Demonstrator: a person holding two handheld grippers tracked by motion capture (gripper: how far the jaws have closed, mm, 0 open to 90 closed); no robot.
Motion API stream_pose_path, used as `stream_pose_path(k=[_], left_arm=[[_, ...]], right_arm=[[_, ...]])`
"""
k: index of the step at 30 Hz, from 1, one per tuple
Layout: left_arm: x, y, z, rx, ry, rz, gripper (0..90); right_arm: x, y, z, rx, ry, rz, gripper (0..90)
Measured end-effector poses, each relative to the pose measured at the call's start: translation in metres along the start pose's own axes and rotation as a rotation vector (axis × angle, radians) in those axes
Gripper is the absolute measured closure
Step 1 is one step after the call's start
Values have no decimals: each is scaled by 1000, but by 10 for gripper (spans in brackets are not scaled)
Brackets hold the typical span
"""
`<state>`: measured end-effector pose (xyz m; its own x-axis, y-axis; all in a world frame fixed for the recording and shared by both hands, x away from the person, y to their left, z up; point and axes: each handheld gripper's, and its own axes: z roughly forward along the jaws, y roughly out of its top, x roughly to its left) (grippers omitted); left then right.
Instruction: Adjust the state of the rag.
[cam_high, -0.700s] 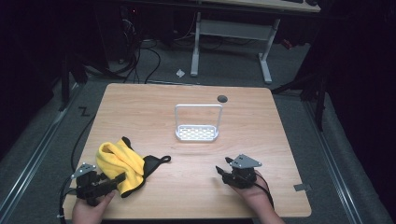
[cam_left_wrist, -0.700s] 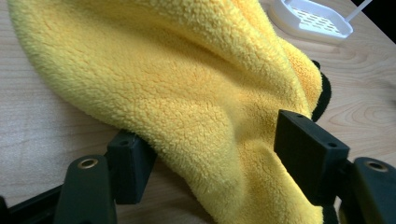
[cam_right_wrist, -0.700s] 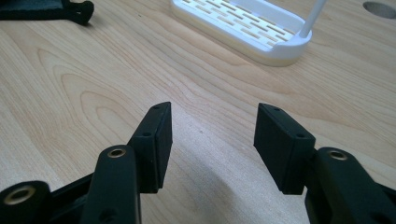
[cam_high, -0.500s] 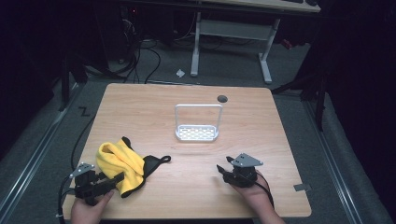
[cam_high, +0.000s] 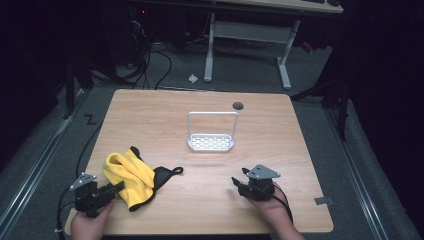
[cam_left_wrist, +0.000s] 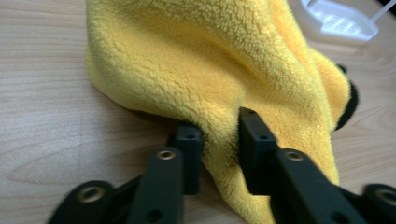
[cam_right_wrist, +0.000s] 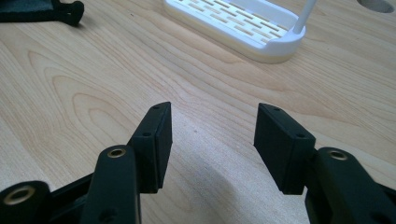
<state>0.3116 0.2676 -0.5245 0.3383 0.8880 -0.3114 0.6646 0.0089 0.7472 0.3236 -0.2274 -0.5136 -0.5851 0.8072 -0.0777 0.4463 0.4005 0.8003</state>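
A crumpled yellow fleece cloth (cam_high: 127, 175) lies near the table's front left corner, on top of a black fabric piece with a strap (cam_high: 164, 175). My left gripper (cam_high: 117, 187) lies low at the cloth's near edge. In the left gripper view its jaws (cam_left_wrist: 219, 128) pinch a hanging fold of the yellow cloth (cam_left_wrist: 210, 60) between the pads. My right gripper (cam_high: 239, 177) rests at the front right, held by a hand. Its jaws (cam_right_wrist: 210, 121) stand open over bare wood with nothing between them.
A white slotted tray with a hoop handle (cam_high: 211, 141) stands at the middle of the wooden table (cam_high: 165, 115), ahead of the right gripper (cam_right_wrist: 243, 25). A round cable hole (cam_high: 238, 105) sits behind it. Desk legs and cables are on the floor beyond.
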Motion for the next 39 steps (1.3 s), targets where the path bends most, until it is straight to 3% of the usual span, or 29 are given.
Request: stream_pose_path(k=[2, 5, 10, 12, 22, 25, 31, 34, 39], left_arm=[[-5, 1, 4, 15, 9, 40, 790], [-9, 1, 6, 25, 3, 56, 797], [-31, 0, 18, 64, -37, 136, 801], [-35, 0, 20, 67, -42, 145, 802], [-89, -2, 49, 102, -183, 258, 798], [-98, -1, 57, 99, -201, 288, 766], [-95, -2, 46, 67, -191, 287, 508], [-91, -5, 35, 53, -180, 268, 451], [-94, -8, 19, 25, -147, 280, 404]], right_arm=[[0, 0, 0, -1, 0, -3, 473], [0, 0, 0, 1, 1, -4, 473], [0, -2, -2, 4, 0, 1, 473], [-1, -2, -3, 1, -3, -4, 473], [0, -3, -3, 3, 0, 2, 473], [2, -3, -1, 8, 4, -3, 473], [3, -3, -1, 8, 15, -11, 487], [4, 0, 0, -8, 24, -14, 495], [11, 7, 6, -26, 41, -23, 497]])
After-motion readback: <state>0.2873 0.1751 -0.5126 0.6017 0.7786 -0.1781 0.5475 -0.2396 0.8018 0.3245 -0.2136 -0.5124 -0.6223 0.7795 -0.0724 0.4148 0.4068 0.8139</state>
